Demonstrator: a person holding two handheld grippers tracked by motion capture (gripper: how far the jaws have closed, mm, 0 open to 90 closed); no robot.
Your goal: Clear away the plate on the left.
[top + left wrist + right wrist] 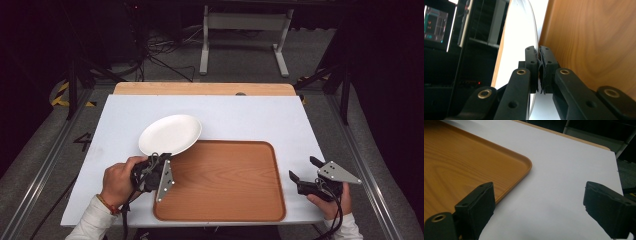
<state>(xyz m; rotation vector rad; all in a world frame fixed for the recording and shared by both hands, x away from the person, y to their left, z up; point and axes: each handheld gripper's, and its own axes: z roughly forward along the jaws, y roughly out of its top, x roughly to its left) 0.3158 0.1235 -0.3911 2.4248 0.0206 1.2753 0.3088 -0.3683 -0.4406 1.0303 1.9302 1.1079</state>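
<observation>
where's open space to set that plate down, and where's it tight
The tray is bare across its whole floor, the widest free patch. The white table is also bare beyond the tray's far edge, right of the plate, and in the strip between the tray and the right tool. It is tight at the tray's near-left corner, where the left tool grips the plate's rim.

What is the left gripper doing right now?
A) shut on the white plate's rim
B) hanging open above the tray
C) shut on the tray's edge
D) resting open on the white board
A: in the left gripper view the left gripper has its jaws pinched on the thin rim of the white plate, at the wooden tray's far-left corner.
</observation>
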